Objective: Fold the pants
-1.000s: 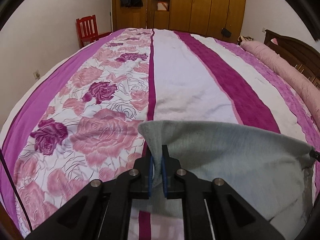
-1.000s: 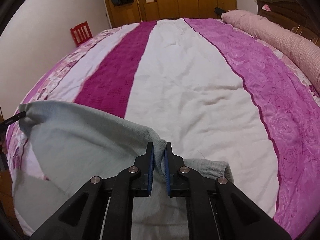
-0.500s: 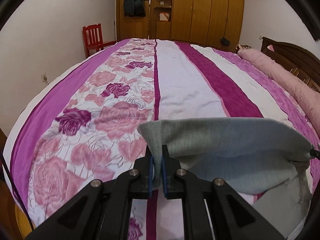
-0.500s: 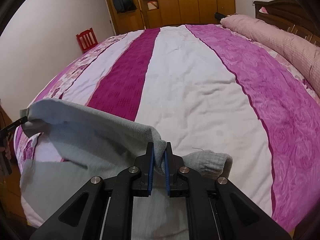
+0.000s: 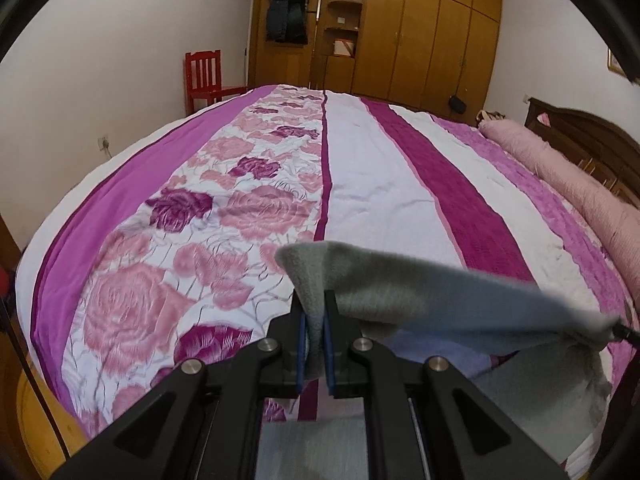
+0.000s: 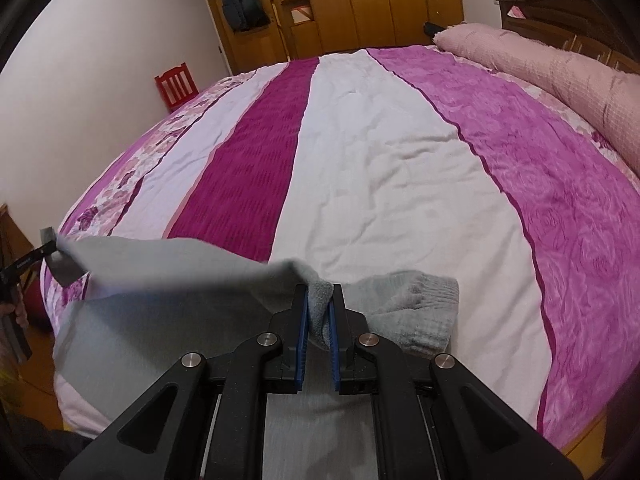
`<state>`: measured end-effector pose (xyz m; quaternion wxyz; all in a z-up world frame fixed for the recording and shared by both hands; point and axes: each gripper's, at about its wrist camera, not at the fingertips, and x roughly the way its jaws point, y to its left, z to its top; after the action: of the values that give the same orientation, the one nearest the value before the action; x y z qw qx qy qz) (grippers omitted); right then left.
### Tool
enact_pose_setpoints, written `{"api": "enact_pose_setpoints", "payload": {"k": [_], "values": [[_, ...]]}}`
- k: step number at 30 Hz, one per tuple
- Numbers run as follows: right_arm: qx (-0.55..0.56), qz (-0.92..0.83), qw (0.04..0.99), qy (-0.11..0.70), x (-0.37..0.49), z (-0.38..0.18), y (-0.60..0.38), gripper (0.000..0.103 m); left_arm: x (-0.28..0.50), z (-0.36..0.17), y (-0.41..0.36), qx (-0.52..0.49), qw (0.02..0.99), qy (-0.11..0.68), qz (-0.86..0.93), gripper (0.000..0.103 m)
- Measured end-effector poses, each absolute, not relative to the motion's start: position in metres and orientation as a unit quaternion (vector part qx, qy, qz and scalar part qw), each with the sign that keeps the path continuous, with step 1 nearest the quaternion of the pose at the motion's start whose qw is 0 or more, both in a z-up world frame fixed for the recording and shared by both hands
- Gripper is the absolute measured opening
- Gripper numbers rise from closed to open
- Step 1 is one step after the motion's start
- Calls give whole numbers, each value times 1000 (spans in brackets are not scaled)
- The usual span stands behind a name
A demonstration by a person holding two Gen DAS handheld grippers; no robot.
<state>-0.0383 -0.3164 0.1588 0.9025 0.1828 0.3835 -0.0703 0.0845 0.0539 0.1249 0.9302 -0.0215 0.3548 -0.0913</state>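
Grey fleece pants [image 5: 460, 296] hang stretched in the air between my two grippers, above the near edge of the bed. My left gripper [image 5: 314, 320] is shut on one corner of the pants. My right gripper [image 6: 318, 312] is shut on the other corner of the pants [image 6: 168, 276], and a ribbed cuff [image 6: 420, 308] sticks out to its right. The rest of the cloth hangs down below both grippers. The left gripper's tip [image 6: 44, 248] shows at the far left of the right wrist view, pinching the cloth.
A wide bed with a pink, magenta and white striped cover [image 5: 360, 184] fills both views. A long pink bolster [image 6: 560, 72] lies by the dark headboard [image 5: 592, 136]. A red chair [image 5: 202, 80] and wooden wardrobes [image 5: 420, 32] stand beyond the bed.
Both grippers have risen and tilted up with the pants, pulling the top edge tauter. More of the room and the bed's near edge shows now.
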Motion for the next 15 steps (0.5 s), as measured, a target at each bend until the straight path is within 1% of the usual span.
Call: {"api": "enact_pose_setpoints", "payload": {"k": [3, 10, 15], "values": [[185, -66, 901, 386, -49, 156, -310, 10, 73, 122, 57, -27, 928, 358, -97, 7], [181, -63, 900, 391, -75, 152, -298, 10, 36, 114, 59, -1, 930, 354, -100, 7], [185, -62, 897, 396, -91, 149, -293, 10, 16, 108, 75, -11, 928, 360, -96, 7]]}}
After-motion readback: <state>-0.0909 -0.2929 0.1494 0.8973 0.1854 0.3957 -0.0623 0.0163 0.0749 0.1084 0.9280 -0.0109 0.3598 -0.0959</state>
